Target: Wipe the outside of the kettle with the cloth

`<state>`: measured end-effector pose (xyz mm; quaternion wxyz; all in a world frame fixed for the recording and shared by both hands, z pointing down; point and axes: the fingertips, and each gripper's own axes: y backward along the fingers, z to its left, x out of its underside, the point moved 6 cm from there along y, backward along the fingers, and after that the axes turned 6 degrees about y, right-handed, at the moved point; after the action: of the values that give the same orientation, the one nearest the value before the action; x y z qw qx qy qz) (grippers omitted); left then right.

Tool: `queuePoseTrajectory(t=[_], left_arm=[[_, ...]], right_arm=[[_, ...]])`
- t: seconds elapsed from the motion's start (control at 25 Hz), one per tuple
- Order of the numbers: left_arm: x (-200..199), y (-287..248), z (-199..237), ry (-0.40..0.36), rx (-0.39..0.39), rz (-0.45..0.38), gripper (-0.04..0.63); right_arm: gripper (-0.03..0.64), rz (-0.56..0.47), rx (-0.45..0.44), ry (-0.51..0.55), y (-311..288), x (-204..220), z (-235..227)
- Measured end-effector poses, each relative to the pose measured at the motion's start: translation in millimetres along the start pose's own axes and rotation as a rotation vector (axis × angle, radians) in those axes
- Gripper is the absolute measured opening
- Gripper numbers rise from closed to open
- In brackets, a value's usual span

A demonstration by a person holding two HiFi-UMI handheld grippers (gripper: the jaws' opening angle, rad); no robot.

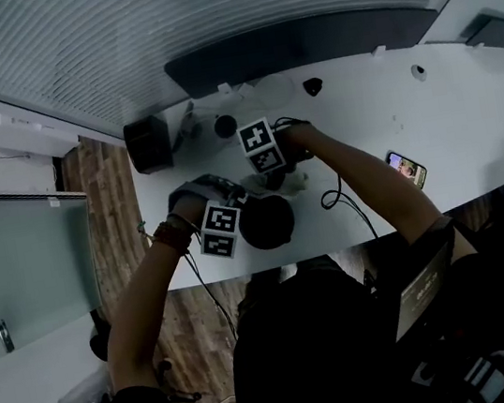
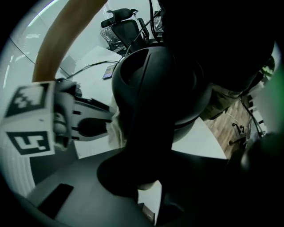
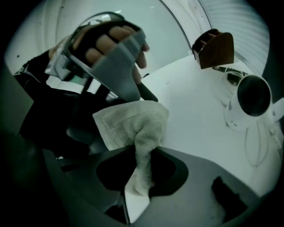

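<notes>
A black kettle point(image 1: 267, 224) stands on the white table point(image 1: 464, 105) near its front edge. My left gripper point(image 1: 236, 222) points straight down at it and is shut on the kettle's handle point(image 2: 142, 111), which runs between the jaws in the left gripper view. The kettle body point(image 2: 177, 80) fills that view. My right gripper point(image 1: 278, 174) is just beyond the kettle, shut on a white terry cloth point(image 3: 133, 122) that bunches out of its jaws. The cloth point(image 2: 116, 128) lies against the kettle's far side. In the right gripper view the kettle point(image 3: 49, 119) is a dark mass at the left.
A phone point(image 1: 406, 168) lies on the table to the right, and a black cable point(image 1: 347, 202) runs from the kettle area to the front edge. A black box point(image 1: 147, 144) sits at the back left. A white round camera point(image 3: 248, 102) and a brown holder point(image 3: 215, 46) stand beyond the cloth.
</notes>
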<state>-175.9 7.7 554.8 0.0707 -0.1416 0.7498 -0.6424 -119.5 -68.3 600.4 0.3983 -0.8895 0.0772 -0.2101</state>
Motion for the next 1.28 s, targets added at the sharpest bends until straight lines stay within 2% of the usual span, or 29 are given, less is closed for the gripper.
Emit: queuePoseTrajectory(t=[0.12,0.32,0.44,0.52,0.64,0.72,0.88,0.96,1.04,1.12,1.2,1.24,1.28], left_arm=[[-1,1,1,0.007,0.007,0.006,0.098],[1,2,0,0.011,0.008,0.017,0.098],[2,5,-1,0.014,-0.001,0.043,0.100],[1,2,-3,0.046,-0.044,0.016,0.100],[6,3,-2,0.138,-0.100,-0.040,0.110],[14,7,1,0.231,-0.112,-0.075,0.119],[38,29,-2,0.480,-0.139,-0.159,0.144],[57,44,-9,0.647,-0.232,-0.209,0.149],[76,63,-23,0.853,-0.385,-0.266,0.149],[89,83,-50,1.134,-0.559,-0.409,0.149],[91,98,-89,1.442,-0.709,-0.639,0.147],[86,101,-108,1.562,-0.767,-0.744,0.146],[76,101,-127,1.639,-0.807,-0.816,0.129]], right_arm=[[0.084,-0.020,0.035,-0.127,-26,15,-19],[0.084,-0.187,0.051,-0.371,-57,49,-29],[0.084,-0.394,0.086,-0.512,-64,71,-21],[0.084,-0.548,0.124,-0.563,-63,84,-6],[0.084,-0.783,0.216,-0.637,-50,105,23],[0.084,-0.948,0.285,-0.704,-40,121,44],[0.084,-1.248,0.412,-0.838,-36,148,88],[0.084,-1.373,0.501,-0.852,-31,149,112],[0.084,-1.472,0.613,-0.834,-26,147,135],[0.084,-1.514,0.731,-0.804,-27,142,154],[0.084,-1.518,0.831,-0.764,-31,133,168],[0.084,-1.520,0.872,-0.742,-32,128,174],[0.084,-1.525,0.908,-0.719,-32,123,181]])
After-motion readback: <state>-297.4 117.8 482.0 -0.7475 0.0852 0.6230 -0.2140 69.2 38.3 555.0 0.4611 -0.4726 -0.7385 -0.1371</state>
